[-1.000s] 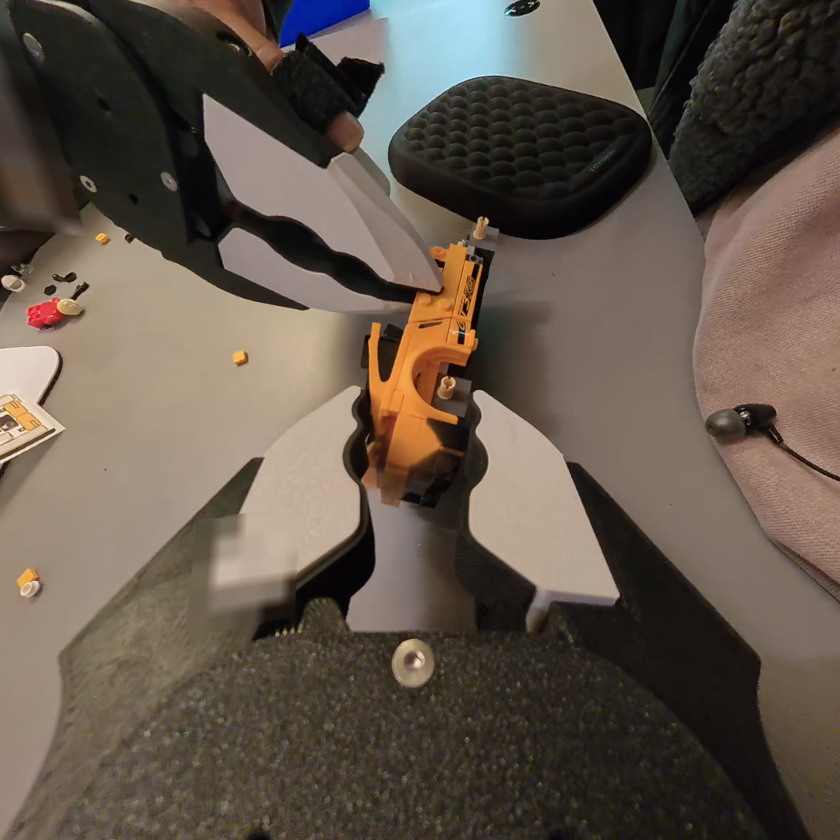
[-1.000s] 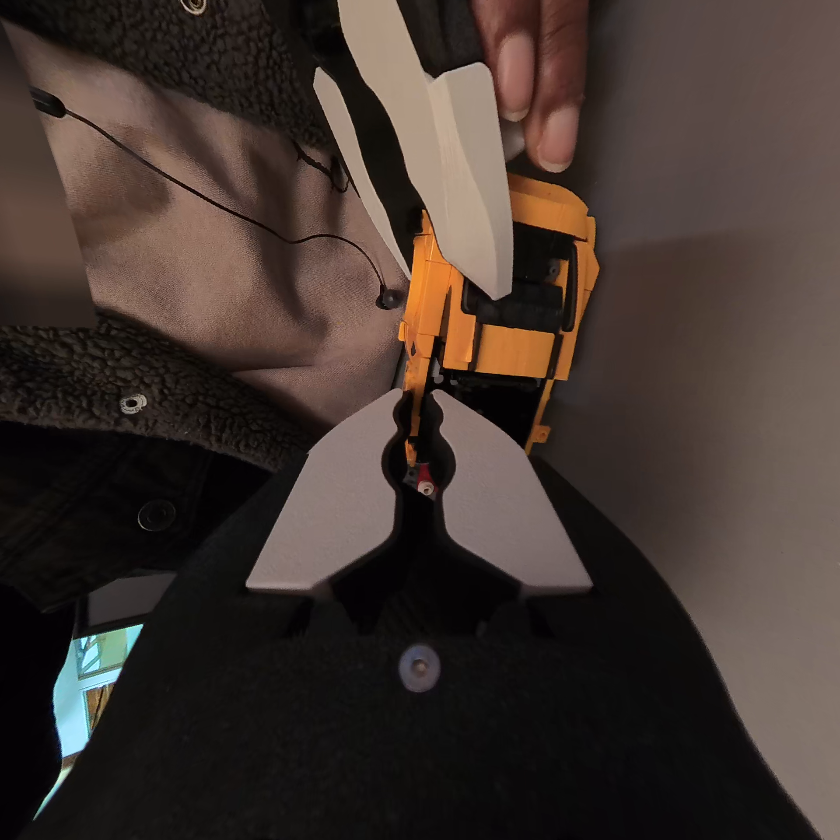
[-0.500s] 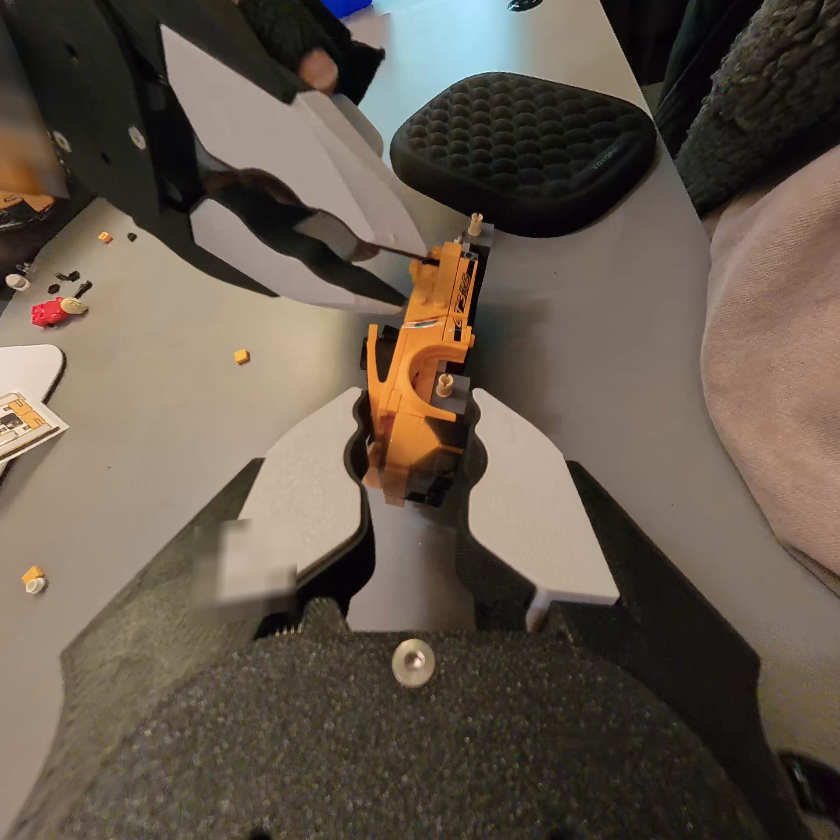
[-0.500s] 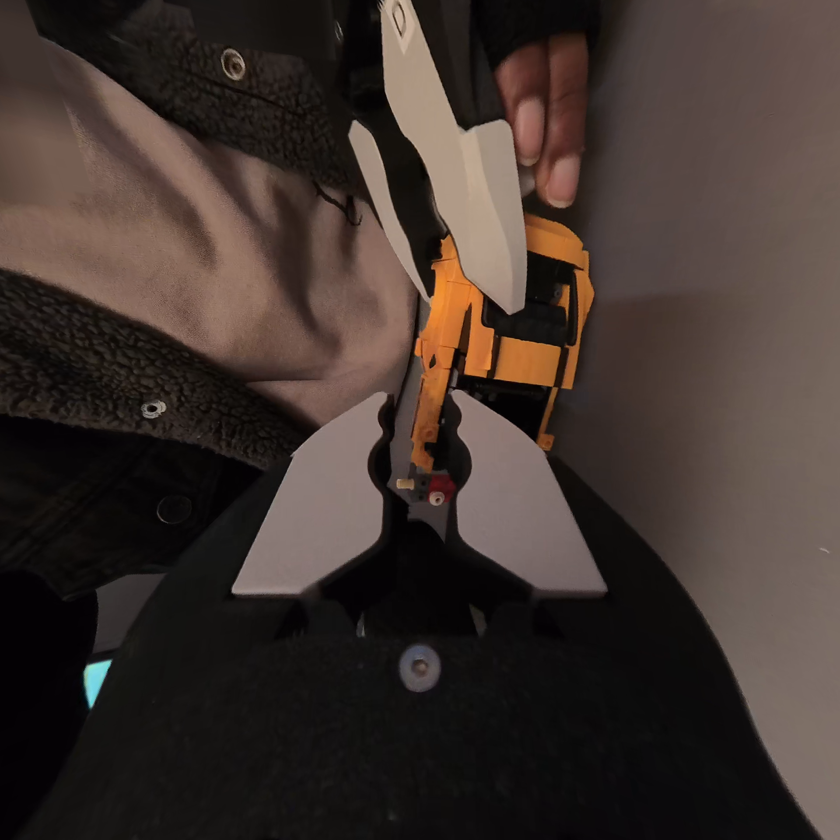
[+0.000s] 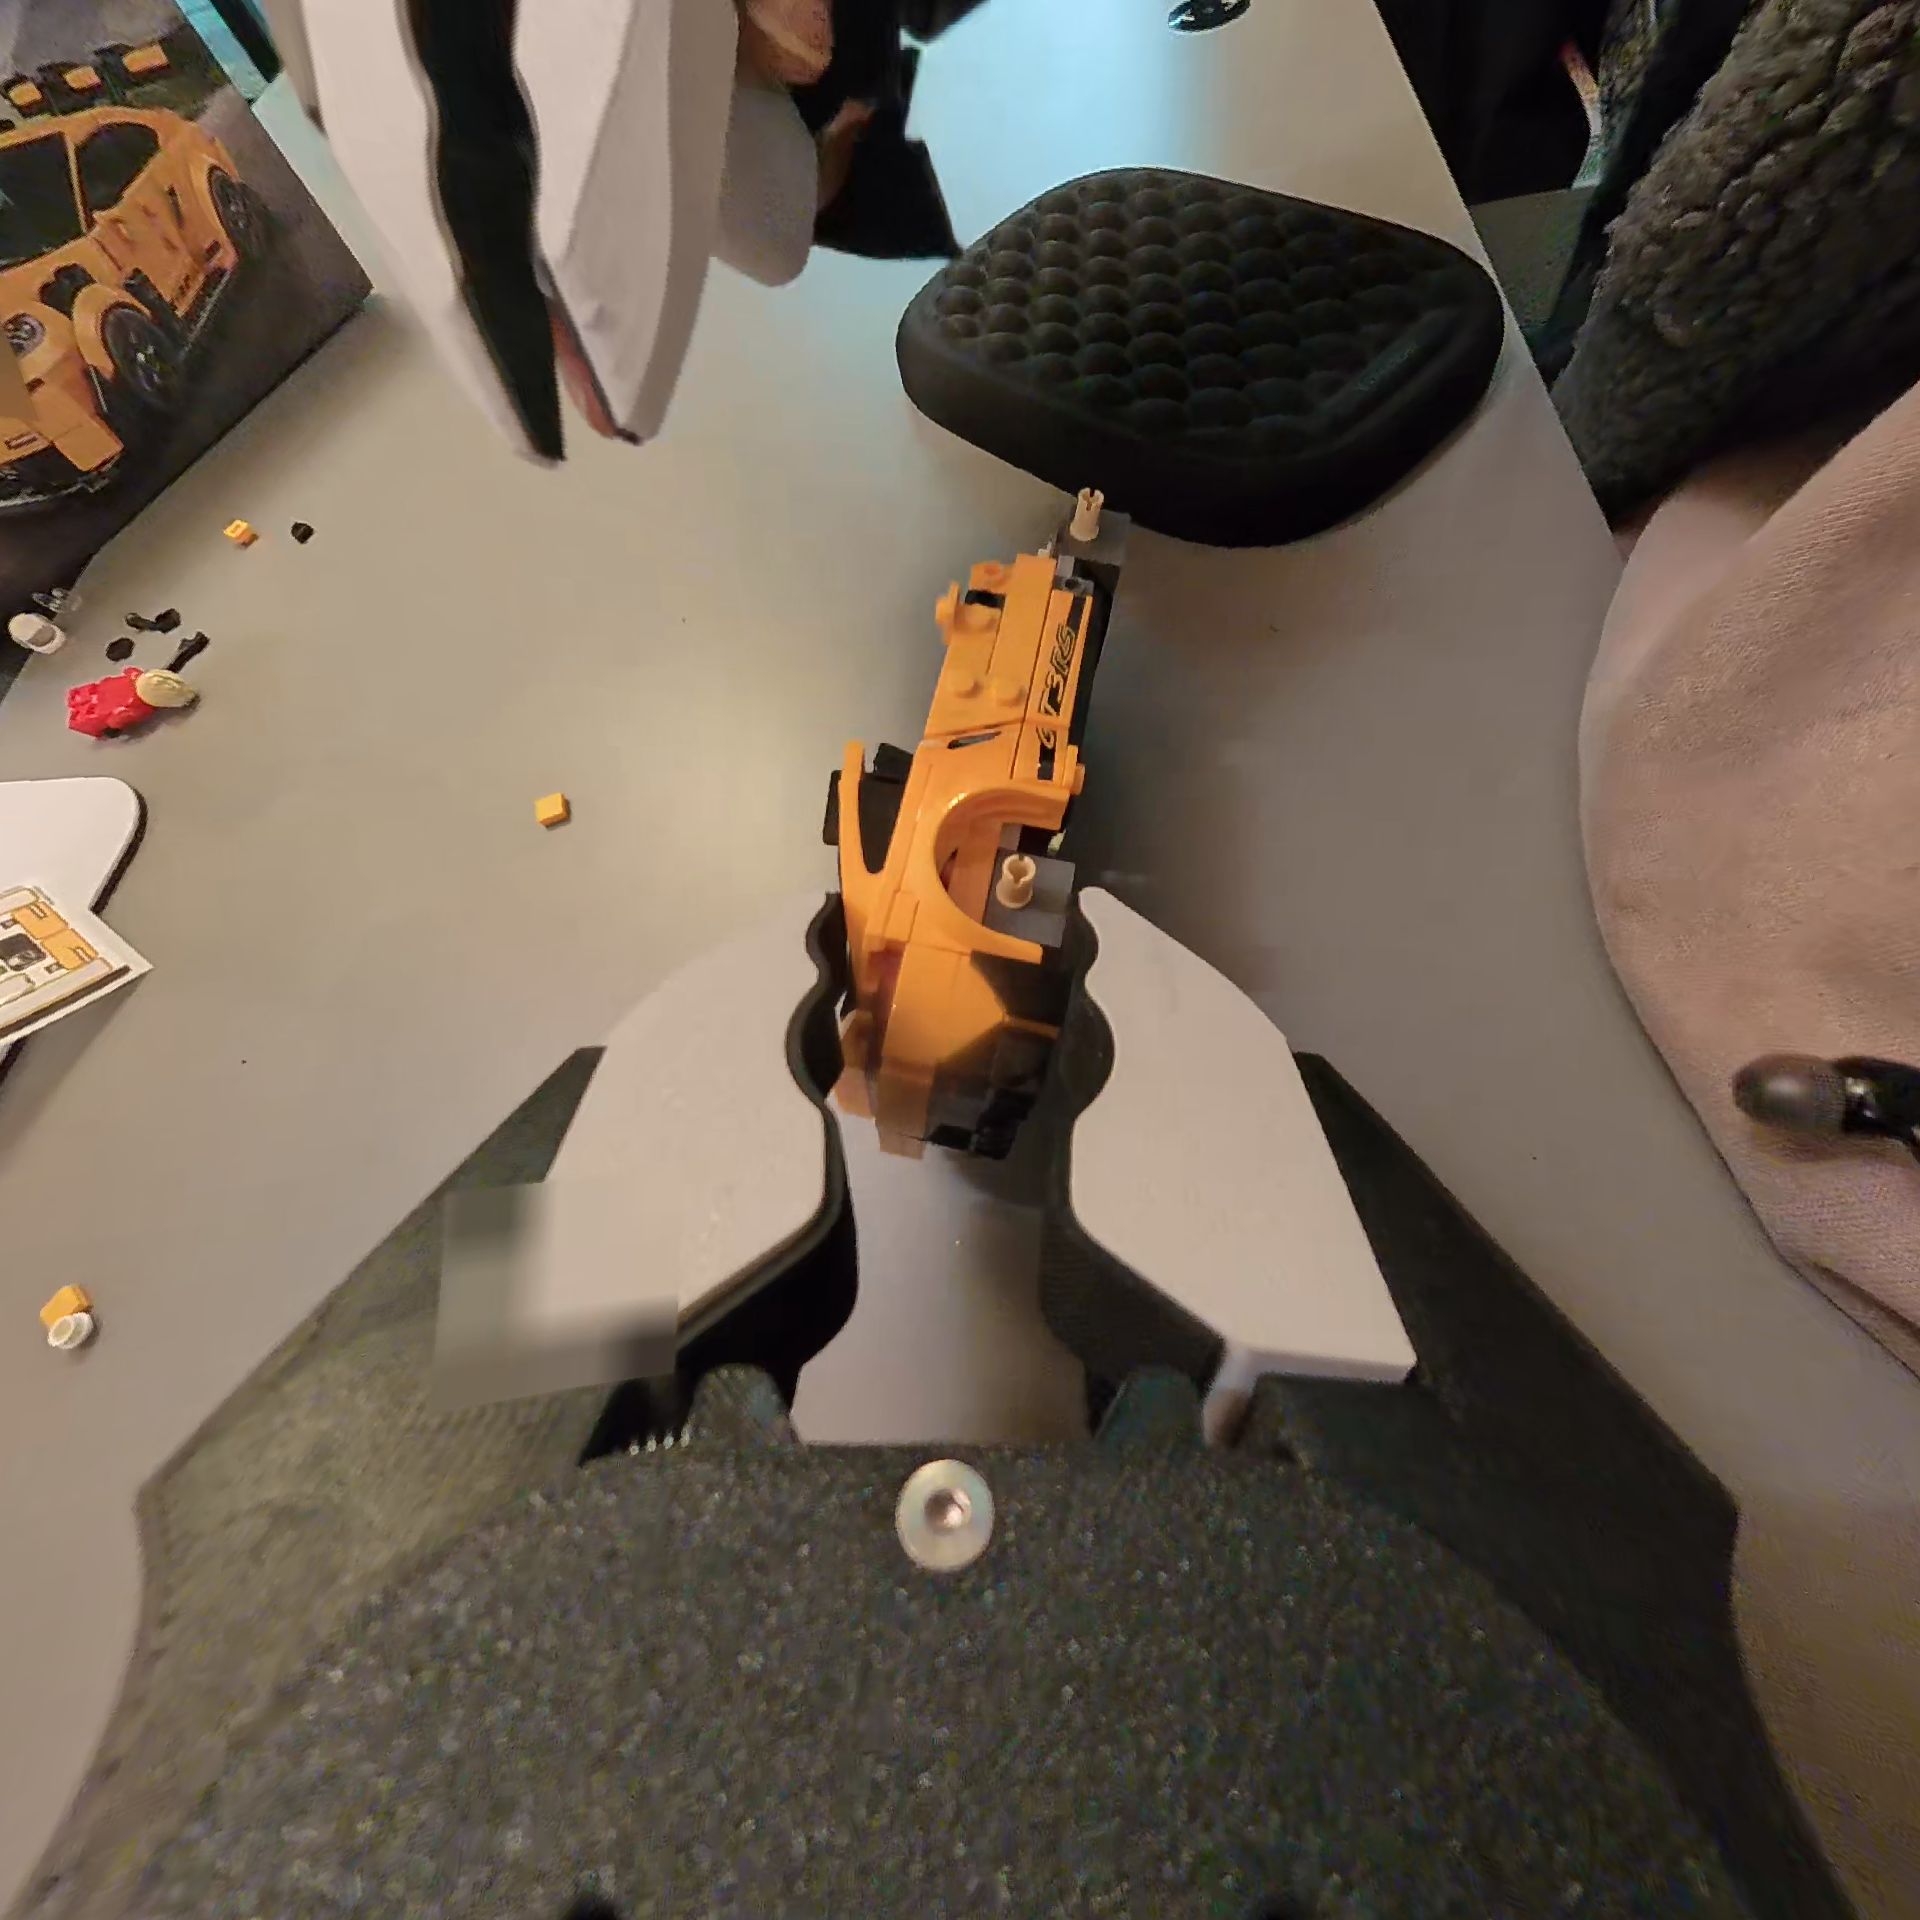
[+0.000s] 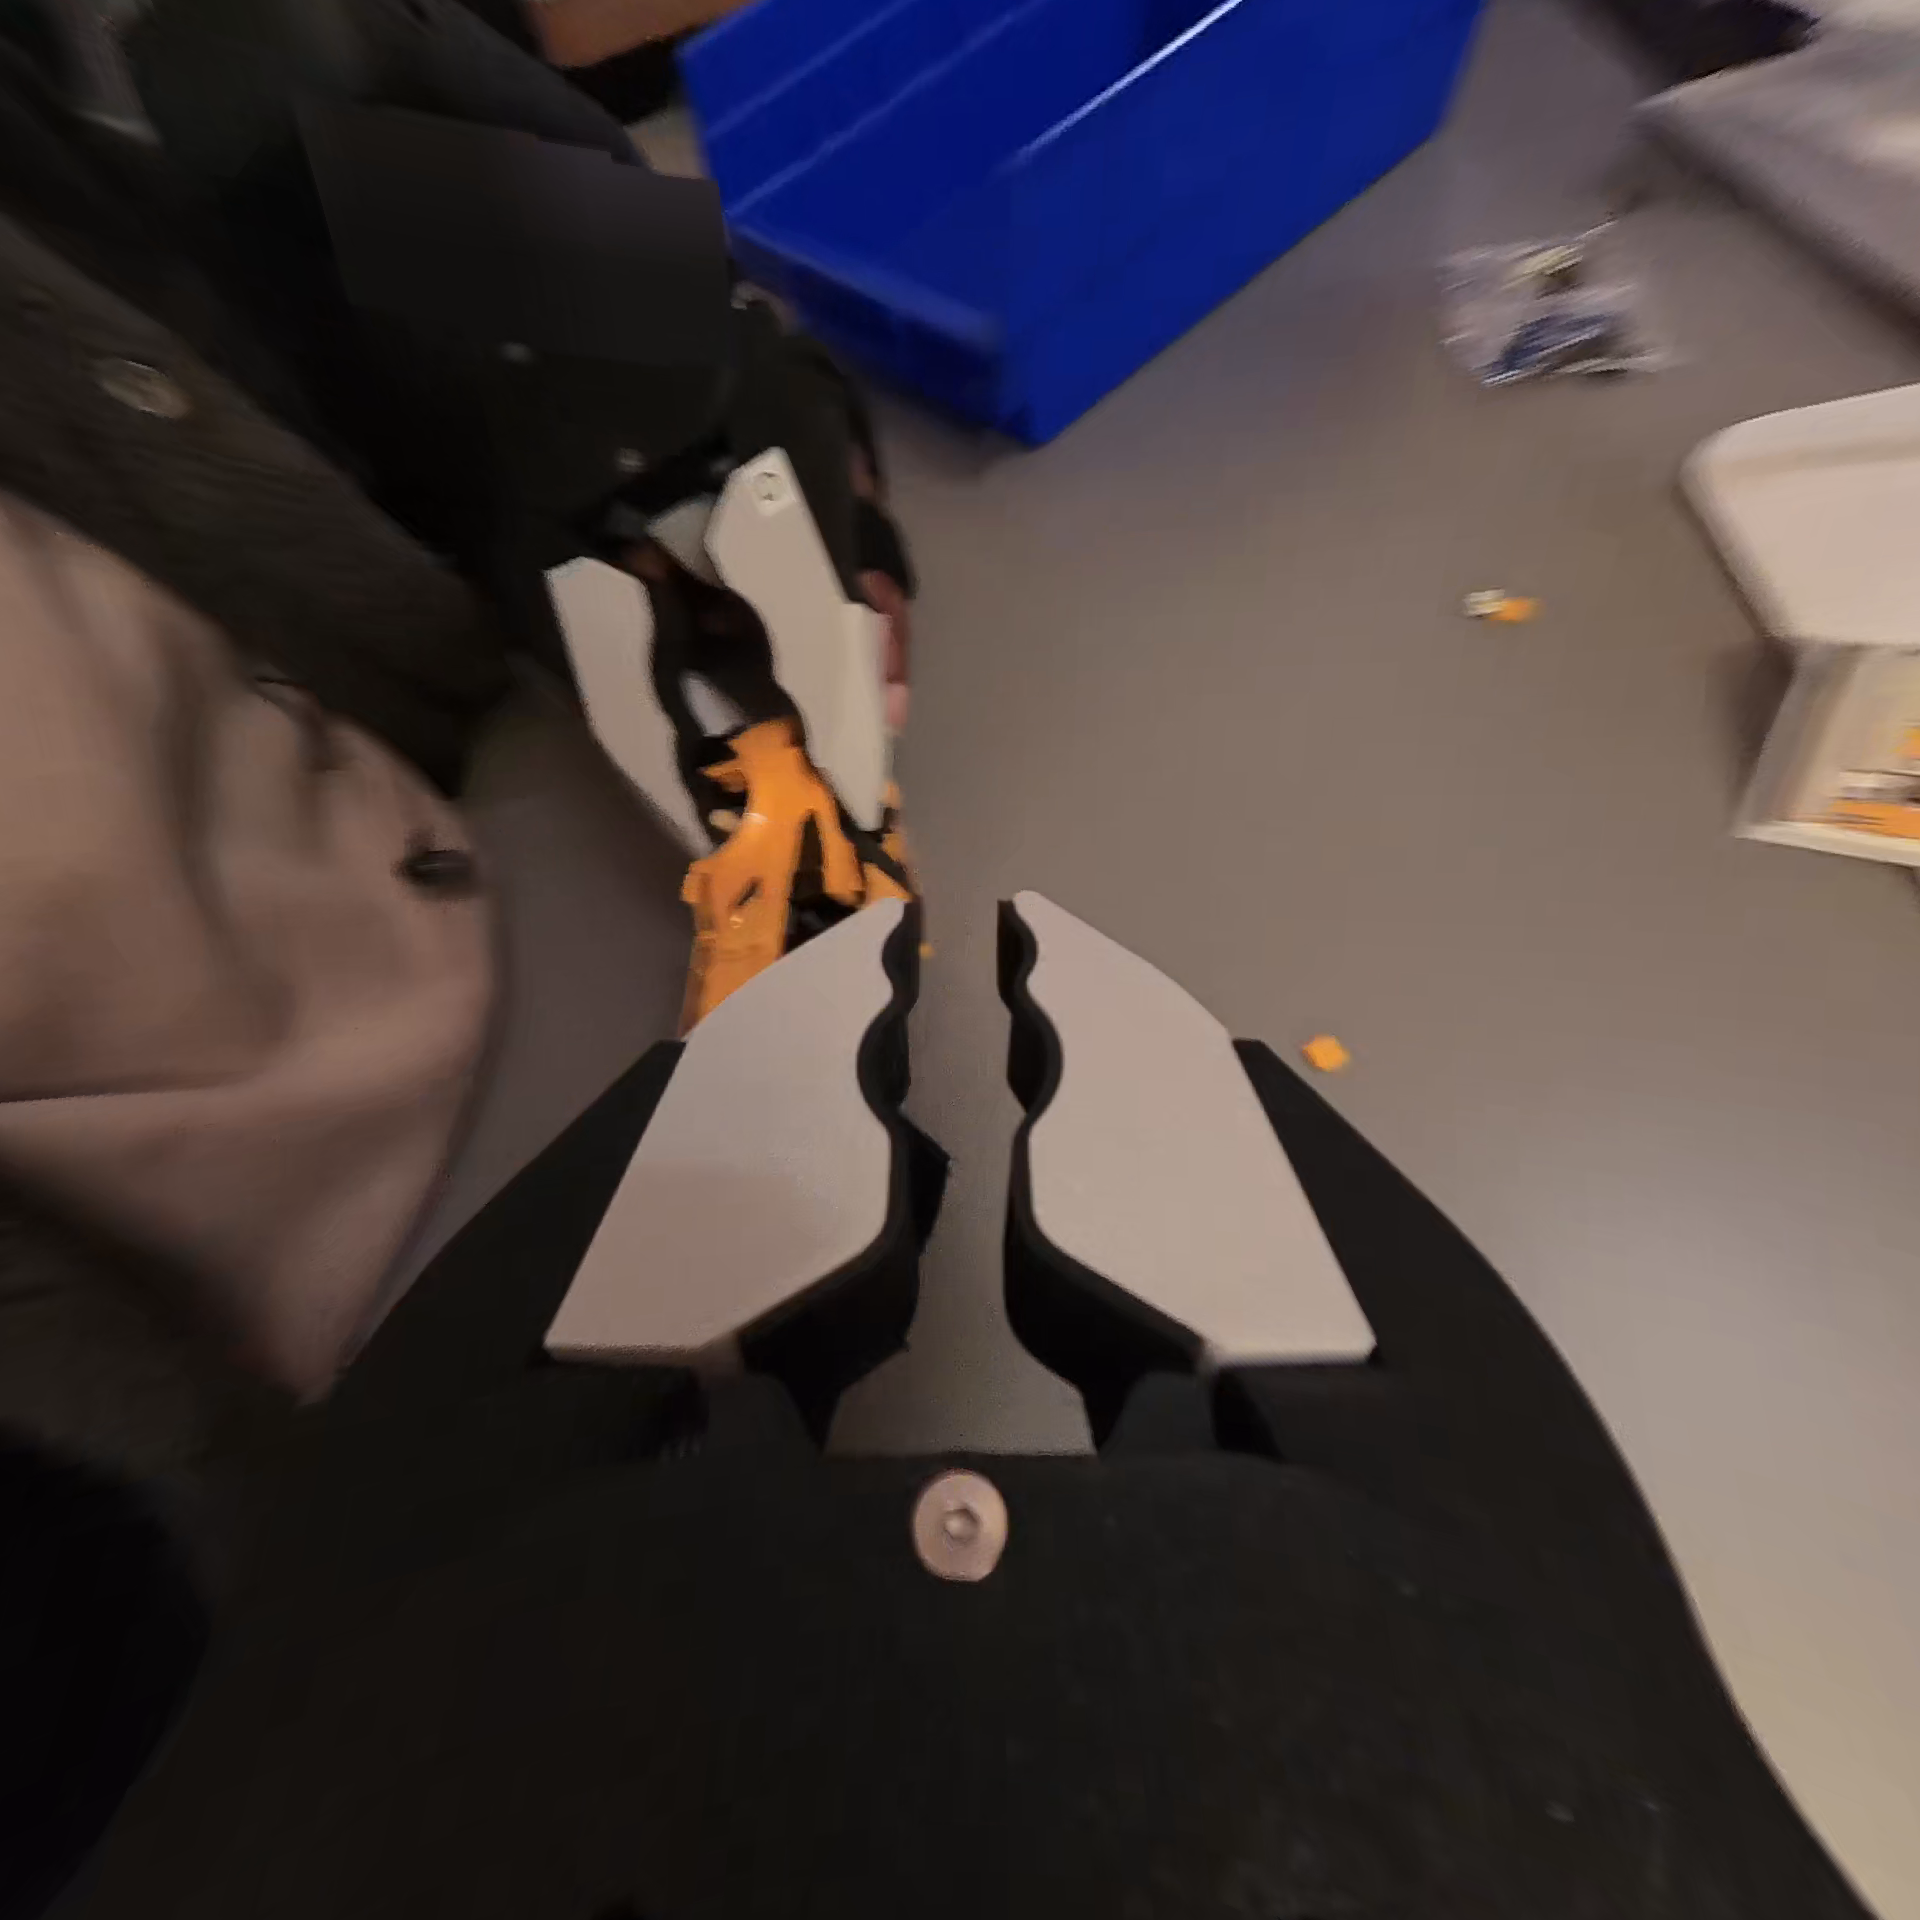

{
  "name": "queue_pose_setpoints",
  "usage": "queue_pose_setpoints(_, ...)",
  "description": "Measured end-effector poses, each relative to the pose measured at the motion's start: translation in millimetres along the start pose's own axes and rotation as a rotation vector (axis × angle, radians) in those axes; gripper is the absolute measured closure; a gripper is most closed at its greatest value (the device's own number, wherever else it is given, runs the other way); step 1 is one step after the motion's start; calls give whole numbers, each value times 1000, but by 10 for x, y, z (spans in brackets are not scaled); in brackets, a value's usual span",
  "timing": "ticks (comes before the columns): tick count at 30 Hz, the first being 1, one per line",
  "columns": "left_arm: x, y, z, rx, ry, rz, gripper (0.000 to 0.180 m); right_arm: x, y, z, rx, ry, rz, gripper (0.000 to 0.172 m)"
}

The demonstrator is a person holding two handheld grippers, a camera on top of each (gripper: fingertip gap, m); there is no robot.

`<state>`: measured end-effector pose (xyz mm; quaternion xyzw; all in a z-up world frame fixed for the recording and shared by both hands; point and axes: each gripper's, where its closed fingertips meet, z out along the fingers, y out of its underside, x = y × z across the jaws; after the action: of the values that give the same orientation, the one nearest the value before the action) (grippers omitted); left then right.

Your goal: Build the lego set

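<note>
Black dimpled pad (image 5: 1195,353), blue bin (image 6: 1039,187), perhaps loose bricks (image 5: 125,701) on grey table (image 5: 520,675).

Black lettering ran along the side of the orange toy-brick car body (image 5: 1049,717); its words are left untold. Print on the paper sheet (image 5: 52,956) was illegible.

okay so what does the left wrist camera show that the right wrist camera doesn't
Only the left wrist view shows the black honeycomb cushion, the picture of an orange car and a red piece. Only the right wrist view shows the blue bin and a white tray. Both show the grey table, the left gripper clamped on the orange brick car, and the right gripper, jaws apart and empty.
</note>
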<state>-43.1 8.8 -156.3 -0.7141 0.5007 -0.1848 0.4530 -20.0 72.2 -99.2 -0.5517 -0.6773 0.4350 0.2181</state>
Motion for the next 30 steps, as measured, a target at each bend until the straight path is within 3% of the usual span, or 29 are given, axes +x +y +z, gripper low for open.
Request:
queue_pose_setpoints(6,8,0,-15,-2,-4,-11,141,452,114,-274,117,443,-135,172)
queue_pose_setpoints(11,4,1,-26,-1,-6,-38,141,776,375,-306,34,636,-153,172)
queue_pose_setpoints(15,-1,1,-34,5,-6,-59,141,849,557,13,-89,540,-99,172)
queue_pose_setpoints(19,5,1,-44,9,-2,-69,141,855,615,304,-186,368,-84,157)
queue_pose_setpoints(30,24,-3,-67,15,12,-87,141,1006,718,474,-417,3,-209,154)
